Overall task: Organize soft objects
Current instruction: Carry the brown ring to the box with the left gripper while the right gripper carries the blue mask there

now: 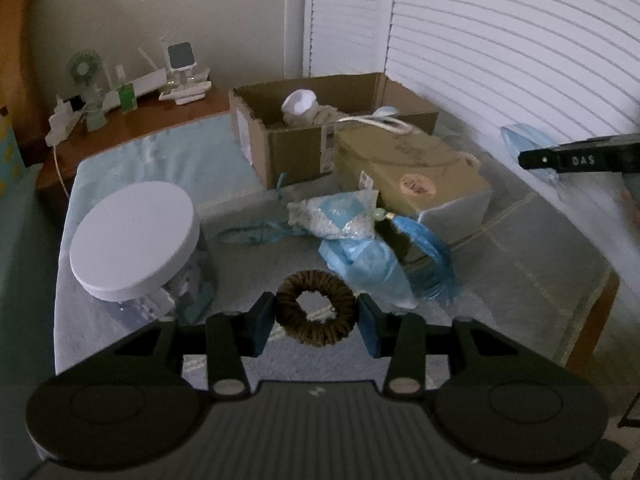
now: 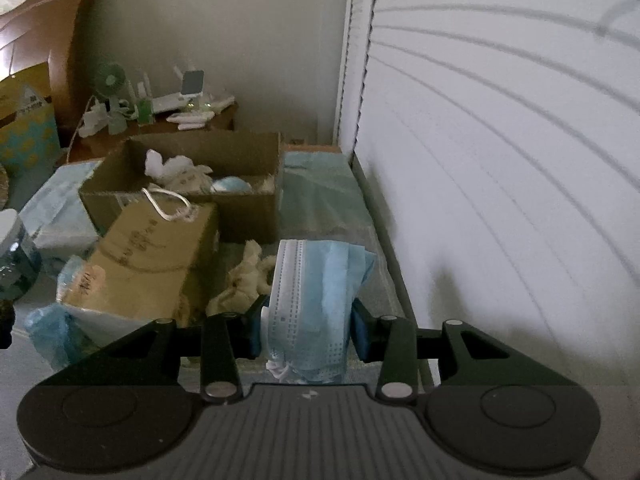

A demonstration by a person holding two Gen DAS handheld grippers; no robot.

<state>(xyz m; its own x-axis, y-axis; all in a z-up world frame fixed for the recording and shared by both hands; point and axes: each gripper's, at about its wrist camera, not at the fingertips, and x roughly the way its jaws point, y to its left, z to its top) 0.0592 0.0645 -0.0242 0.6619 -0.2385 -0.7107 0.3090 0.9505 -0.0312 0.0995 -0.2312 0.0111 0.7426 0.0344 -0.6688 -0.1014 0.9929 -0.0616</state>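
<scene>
My left gripper [image 1: 317, 312] is shut on a brown scrunchie [image 1: 316, 307], held above the table. My right gripper [image 2: 307, 320] is shut on a blue face mask [image 2: 316, 300], which hangs folded between the pads; it also shows at the far right of the left wrist view [image 1: 520, 140]. An open cardboard box [image 1: 304, 136] at the back holds white and beige soft items; it also shows in the right wrist view [image 2: 192, 176]. A blue tasselled bundle in plastic [image 1: 360, 240] lies on the table ahead of my left gripper.
A closed tan box with a white cord handle [image 1: 404, 172] lies in front of the open box. A jar with a white lid [image 1: 136, 240] stands at the left. Beige crumpled cloth [image 2: 244, 276] lies by the tan box. White shutters [image 2: 500, 160] run along the right.
</scene>
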